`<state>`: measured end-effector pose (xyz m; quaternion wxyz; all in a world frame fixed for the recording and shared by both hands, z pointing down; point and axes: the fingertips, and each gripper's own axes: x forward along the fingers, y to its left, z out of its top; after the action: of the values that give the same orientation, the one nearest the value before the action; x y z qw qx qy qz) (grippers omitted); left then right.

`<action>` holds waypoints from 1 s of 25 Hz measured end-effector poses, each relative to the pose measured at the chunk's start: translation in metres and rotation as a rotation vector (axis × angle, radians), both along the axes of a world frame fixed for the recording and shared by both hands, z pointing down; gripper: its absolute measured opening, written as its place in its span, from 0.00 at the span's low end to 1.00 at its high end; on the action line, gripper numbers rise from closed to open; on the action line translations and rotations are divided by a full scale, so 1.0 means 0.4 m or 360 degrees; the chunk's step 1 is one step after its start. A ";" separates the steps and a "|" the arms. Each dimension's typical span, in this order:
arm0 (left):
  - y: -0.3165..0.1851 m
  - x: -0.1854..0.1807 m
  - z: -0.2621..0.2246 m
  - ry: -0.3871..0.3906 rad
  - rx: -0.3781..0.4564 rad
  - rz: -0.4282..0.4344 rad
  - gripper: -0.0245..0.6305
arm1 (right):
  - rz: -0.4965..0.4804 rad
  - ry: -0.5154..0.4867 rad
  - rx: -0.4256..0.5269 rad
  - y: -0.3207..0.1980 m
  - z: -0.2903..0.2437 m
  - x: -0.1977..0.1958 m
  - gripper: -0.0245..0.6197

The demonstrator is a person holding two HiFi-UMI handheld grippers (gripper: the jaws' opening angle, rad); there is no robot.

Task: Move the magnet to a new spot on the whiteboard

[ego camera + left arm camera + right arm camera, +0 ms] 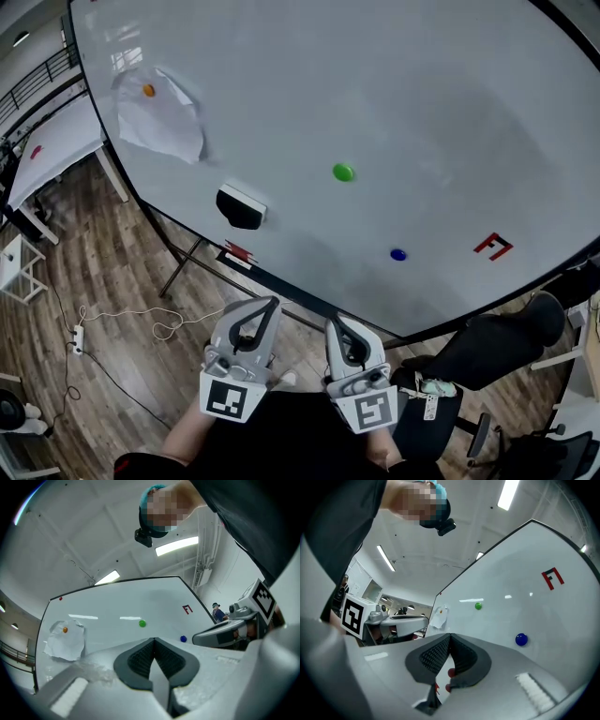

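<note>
Here's the whiteboard (pixel 450 103) filling most of the head view, and there are three magnets on it. The green magnet (pixel 343 172) sits near the middle of the frame, on bare board. The blue magnet (pixel 397 254) is lower and a little to the right, close to the board's bottom edge. The orange magnet (pixel 148 90) is up in the upper left, pinning a crumpled sheet of paper (pixel 164 122). A black-and-white eraser (pixel 241 206) clings to the board at lower left of the green magnet, and a red mark (pixel 493 246) shows at the right. Down at the bottom centre, both tools are side by side and well short of the board. The left gripper (pixel 271 303) has its jaws pressed together with nothing between them, and the right gripper (pixel 336 322) has its jaws meeting at the tips too, with no magnet in them. None of the magnets is touched by either tool. Wooden floor (pixel 112 272) lies at the left, with a black chair (pixel 492 342) at the lower right.
</note>
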<state>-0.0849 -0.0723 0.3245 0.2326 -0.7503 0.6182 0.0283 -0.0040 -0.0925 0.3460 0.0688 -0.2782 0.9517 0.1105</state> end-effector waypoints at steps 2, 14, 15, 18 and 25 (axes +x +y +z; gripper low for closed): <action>-0.019 0.003 -0.002 -0.0008 0.0005 0.0010 0.04 | -0.0002 -0.0002 0.0004 -0.017 0.002 0.000 0.04; -0.125 0.012 -0.029 -0.0037 0.0026 0.0102 0.04 | 0.0150 0.0044 0.0005 -0.081 0.021 0.030 0.04; -0.134 0.015 -0.033 -0.0046 0.0032 0.0121 0.04 | 0.0167 0.0040 0.0007 -0.087 0.019 0.030 0.04; -0.160 0.014 -0.046 -0.0062 0.0042 0.0163 0.04 | 0.0216 0.0035 0.0011 -0.097 0.015 0.026 0.04; -0.224 0.001 -0.081 -0.0094 0.0089 0.0195 0.04 | 0.0302 0.0071 0.0006 -0.103 0.030 0.016 0.04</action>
<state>-0.0845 -0.1618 0.2921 0.2695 -0.7805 0.5628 0.0376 0.0024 -0.1336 0.3578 0.0372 -0.3645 0.9221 0.1246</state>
